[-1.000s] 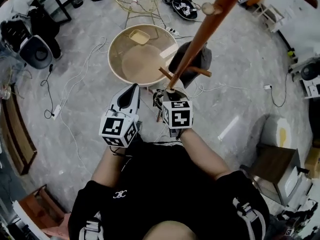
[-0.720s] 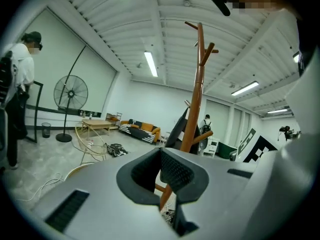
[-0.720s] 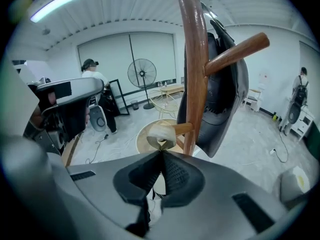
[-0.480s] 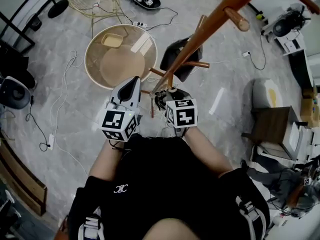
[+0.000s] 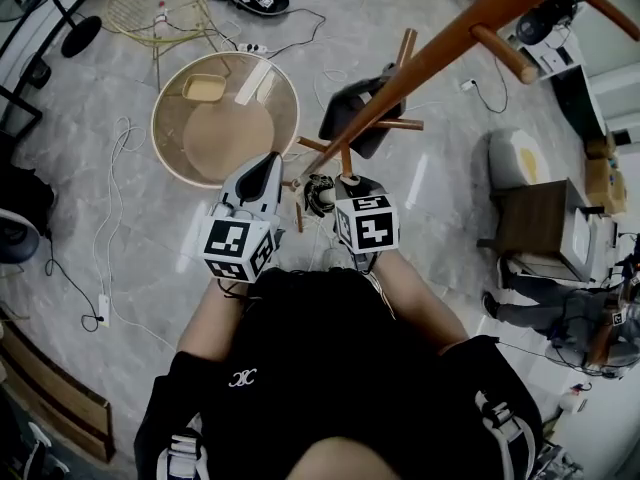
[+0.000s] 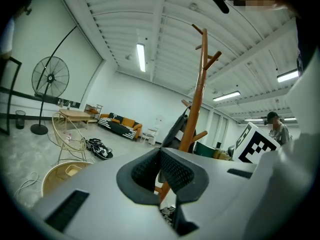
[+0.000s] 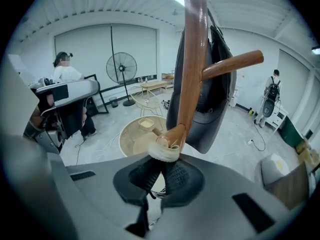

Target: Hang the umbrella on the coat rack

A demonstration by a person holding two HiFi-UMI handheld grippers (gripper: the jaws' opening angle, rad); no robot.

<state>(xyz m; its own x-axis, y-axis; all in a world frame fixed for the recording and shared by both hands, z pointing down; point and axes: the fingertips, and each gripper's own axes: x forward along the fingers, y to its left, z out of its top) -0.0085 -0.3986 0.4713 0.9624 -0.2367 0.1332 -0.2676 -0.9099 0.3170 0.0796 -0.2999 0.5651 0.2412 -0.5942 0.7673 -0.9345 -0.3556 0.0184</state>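
Note:
The brown wooden coat rack [image 5: 440, 53] leans across the head view, and its pole [image 7: 192, 59] stands right in front of my right gripper. My right gripper [image 5: 345, 180] is shut on a white strap [image 7: 164, 153], which rests against the end of a low peg. The black, white-patterned umbrella [image 5: 318, 196] hangs just below and left of that gripper. My left gripper [image 5: 268, 160] is beside it, jaws together with nothing between them [image 6: 160, 151], pointing towards the rack [image 6: 197, 94].
A dark bag [image 5: 355, 118] hangs on the rack. A round beige tub [image 5: 215, 118] sits on the floor to the left, with a wire chair [image 5: 150, 8] behind it. Cables cross the floor, and a wooden side table [image 5: 540, 228] stands at the right.
The head view has swung, so the tub and floor slid left and the rack's pegs shifted right. Both grippers stay by the rack's low pegs, and the right one keeps its grip.

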